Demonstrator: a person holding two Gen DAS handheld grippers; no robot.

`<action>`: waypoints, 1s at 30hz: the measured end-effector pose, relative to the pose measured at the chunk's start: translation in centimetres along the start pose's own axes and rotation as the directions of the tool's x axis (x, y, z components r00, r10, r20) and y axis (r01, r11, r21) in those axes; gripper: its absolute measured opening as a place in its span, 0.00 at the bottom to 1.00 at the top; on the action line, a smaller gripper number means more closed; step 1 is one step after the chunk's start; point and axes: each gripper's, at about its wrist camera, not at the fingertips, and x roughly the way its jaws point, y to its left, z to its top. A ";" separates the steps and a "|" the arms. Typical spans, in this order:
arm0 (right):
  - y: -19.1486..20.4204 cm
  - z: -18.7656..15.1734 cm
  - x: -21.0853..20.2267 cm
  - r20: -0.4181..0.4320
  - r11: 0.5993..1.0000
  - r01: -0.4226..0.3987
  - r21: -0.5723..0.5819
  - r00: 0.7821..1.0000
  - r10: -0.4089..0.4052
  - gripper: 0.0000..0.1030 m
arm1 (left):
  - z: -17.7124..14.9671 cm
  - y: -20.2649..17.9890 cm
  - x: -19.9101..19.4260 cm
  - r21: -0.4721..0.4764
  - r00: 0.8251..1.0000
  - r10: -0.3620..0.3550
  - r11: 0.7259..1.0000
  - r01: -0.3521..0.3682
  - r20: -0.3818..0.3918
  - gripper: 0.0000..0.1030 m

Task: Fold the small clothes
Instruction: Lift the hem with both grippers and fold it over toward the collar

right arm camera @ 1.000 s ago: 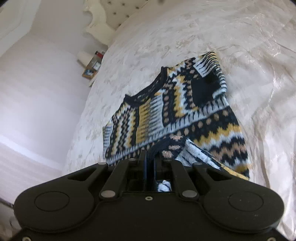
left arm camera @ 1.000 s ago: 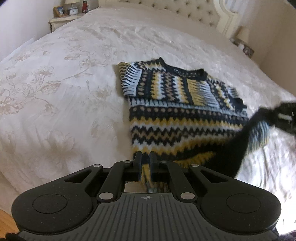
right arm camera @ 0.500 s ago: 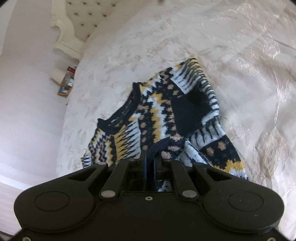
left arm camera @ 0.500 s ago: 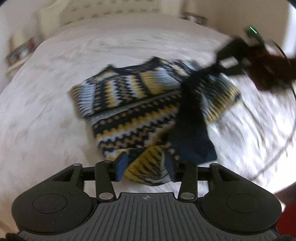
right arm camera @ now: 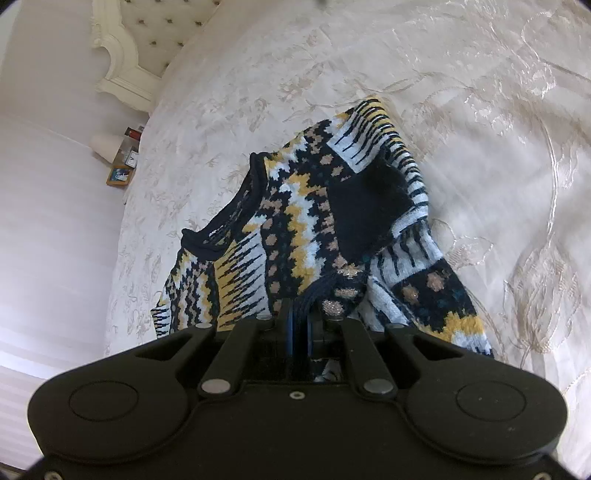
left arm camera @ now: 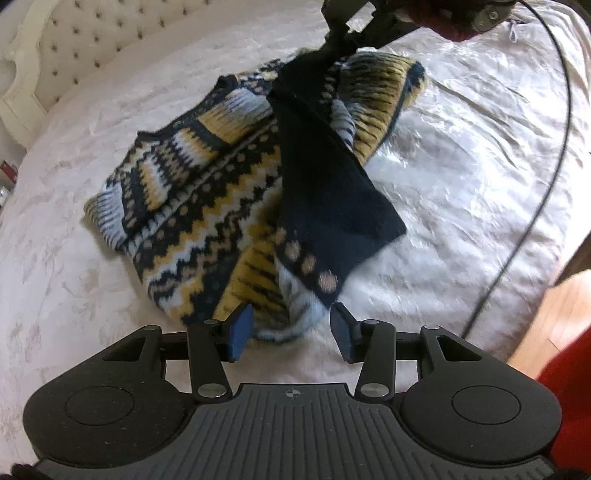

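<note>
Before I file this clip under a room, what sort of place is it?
A bedroom, most likely: a cream tufted headboard, a pale floral-embroidered bedspread carrying a navy, yellow and white patterned knit sweater, and a small bedside table.

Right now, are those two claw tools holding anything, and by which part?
The right gripper pinches the sweater by its dark-lined hem, folded upward. The left gripper is open, holding nothing.
</note>
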 end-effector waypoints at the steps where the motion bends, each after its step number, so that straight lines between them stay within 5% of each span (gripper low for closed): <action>1: 0.0 0.0 -0.1 0.000 1.000 0.000 0.000 1.000 0.000 0.14 | 0.3 0.2 0.1 -0.007 1.000 -0.012 1.000 0.012 0.007 0.42; 4: 0.0 -0.1 -0.2 -0.001 1.000 -0.001 0.000 1.000 0.001 0.14 | 1.2 1.3 -0.2 -0.055 0.994 -0.095 0.994 0.098 0.058 0.08; 7: 0.0 -0.1 -0.6 0.003 1.000 -0.005 0.002 1.000 0.005 0.14 | 2.4 4.2 -1.6 -0.213 0.984 -0.090 0.969 0.123 0.157 0.07; 11: 0.8 0.4 -1.4 0.010 0.999 -0.013 -0.038 1.000 0.013 0.15 | 4.0 10.5 -2.1 -0.474 0.976 -0.039 0.870 0.139 0.216 0.07; 15: 1.2 1.4 -1.3 0.032 0.999 -0.018 -0.030 0.999 0.019 0.16 | 5.2 15.4 0.1 -0.606 0.980 -0.017 0.784 0.137 0.199 0.07; 21: 1.3 2.8 0.8 0.044 1.000 0.016 -0.005 0.999 -0.015 0.21 | 5.5 19.0 5.5 -0.695 0.994 -0.061 0.711 0.109 0.093 0.07; 25: 1.2 3.4 2.0 0.037 0.999 0.034 -0.002 0.999 -0.034 0.27 | 4.3 20.2 7.6 -0.763 0.992 -0.103 0.636 0.118 0.067 0.07; 27: 1.4 3.6 2.1 0.046 0.999 0.036 -0.012 0.998 -0.036 0.36 | 3.7 20.5 8.0 -0.786 0.992 -0.111 0.607 0.119 0.064 0.08; 30: 1.8 3.7 1.7 0.074 0.998 0.039 -0.041 0.997 -0.036 0.50 | 3.2 21.2 8.4 -0.792 0.991 -0.121 0.599 0.118 0.057 0.08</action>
